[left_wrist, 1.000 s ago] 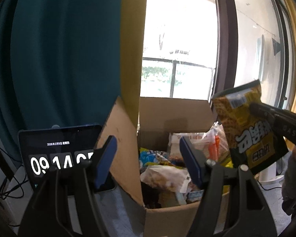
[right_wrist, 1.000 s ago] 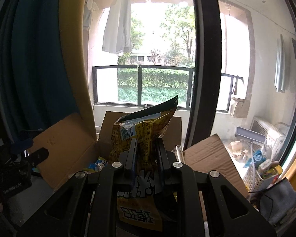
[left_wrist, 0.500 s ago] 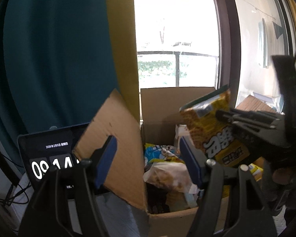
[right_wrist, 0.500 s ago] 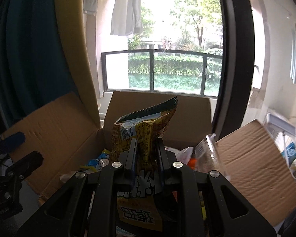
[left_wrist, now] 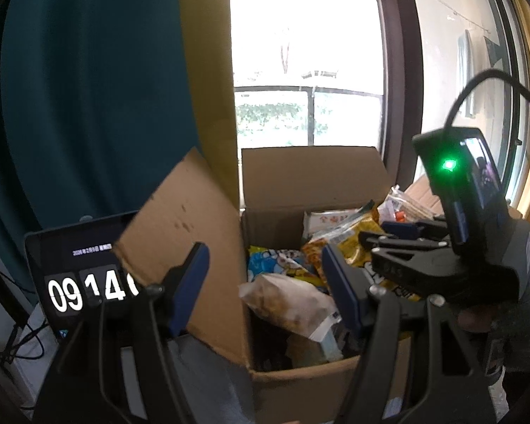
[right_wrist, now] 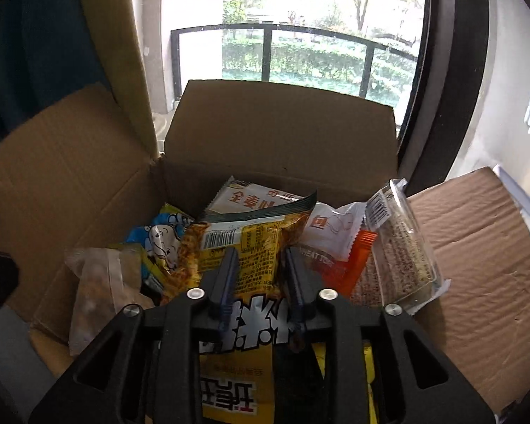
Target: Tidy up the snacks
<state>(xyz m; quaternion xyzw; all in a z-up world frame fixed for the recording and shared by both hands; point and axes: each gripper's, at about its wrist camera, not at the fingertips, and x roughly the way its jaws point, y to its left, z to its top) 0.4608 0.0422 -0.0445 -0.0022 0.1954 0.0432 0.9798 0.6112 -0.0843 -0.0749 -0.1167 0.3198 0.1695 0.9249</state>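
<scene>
Snacks fill the cardboard box [right_wrist: 282, 134]. One yellow bag [right_wrist: 243, 247] lies long-ways, its sealed top pointing to the far wall of the box and the window [right_wrist: 300, 56]. It rests on the other packets. The box flaps stand open, with a blue curtain [left_wrist: 88, 88] and a clock screen [left_wrist: 77, 275] at the left. The right gripper [right_wrist: 259, 272] has the bag between its fingers, and its jaws are opening. The left gripper [left_wrist: 265, 282] is spread apart with nothing held, near the box's front left corner.
</scene>
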